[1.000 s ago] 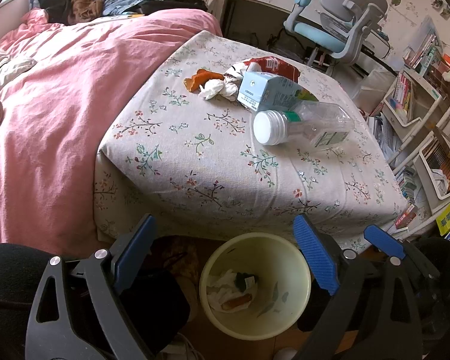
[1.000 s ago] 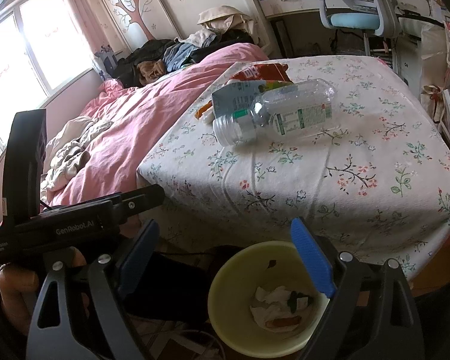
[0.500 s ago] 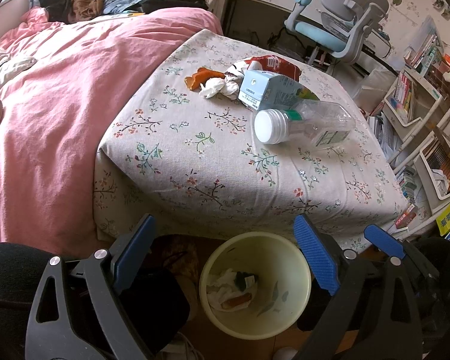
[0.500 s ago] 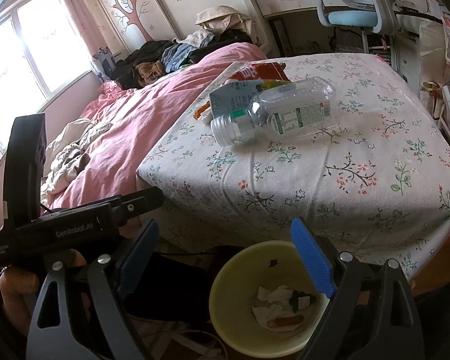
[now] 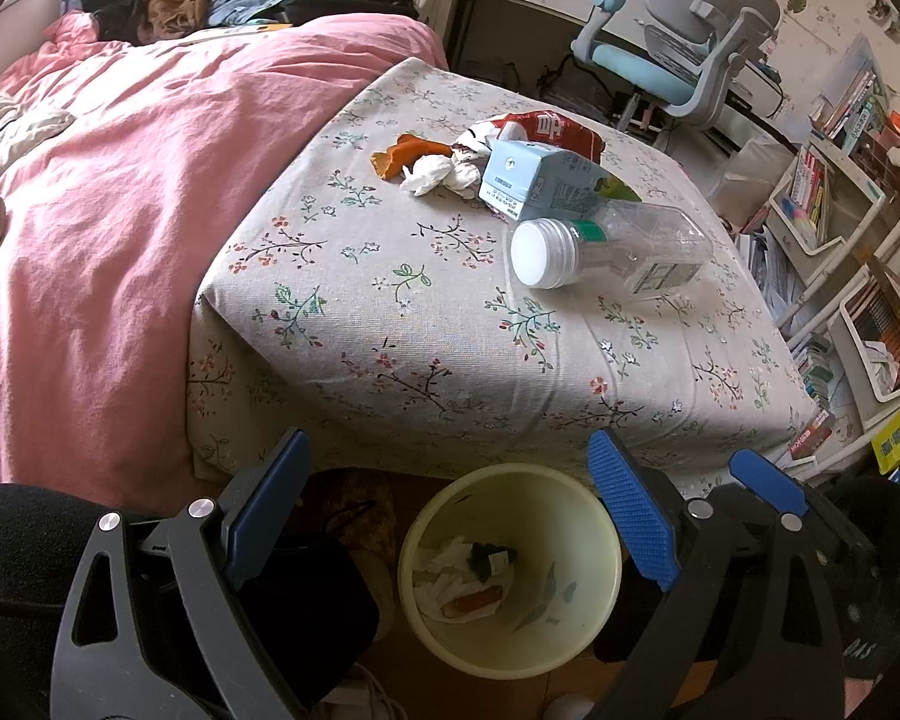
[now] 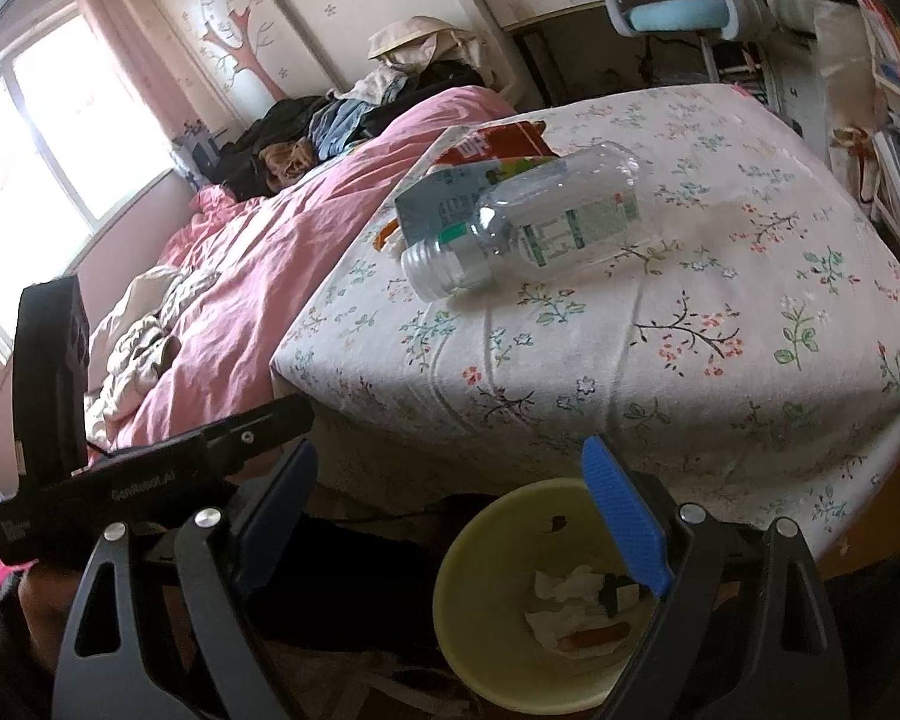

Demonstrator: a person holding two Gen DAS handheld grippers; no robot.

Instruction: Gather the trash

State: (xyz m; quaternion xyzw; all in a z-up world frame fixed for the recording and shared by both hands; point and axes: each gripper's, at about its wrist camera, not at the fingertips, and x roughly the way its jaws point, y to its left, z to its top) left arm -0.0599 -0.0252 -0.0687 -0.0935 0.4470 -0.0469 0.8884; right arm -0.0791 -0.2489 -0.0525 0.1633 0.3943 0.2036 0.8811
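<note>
trash lies in a loose cluster on the floral sheet toward the far side of the bed's corner: a clear plastic bottle on its side with its white cap toward the camera, a light blue carton touching it behind, a red snack bag behind the carton, crumpled white tissue and an orange scrap just left of the carton. between the bottle and the near edge of the mattress runs a wide strip of bare sheet, and the corner drops off sharply on the left toward the pink quilt

a pale yellow bin stands on the floor just below the mattress edge, its rim near the hanging sheet; some tissue and scraps lie in its bottom, most of its inside is open

the left gripper hangs low over the bin, jaws wide apart and holding nothing. the right gripper is beside it, also spread wide and bare, with the bin under its right finger. in the right wrist view the bottle sits well back from the near edge, and a desk chair stands beyond the bed's far side
</note>
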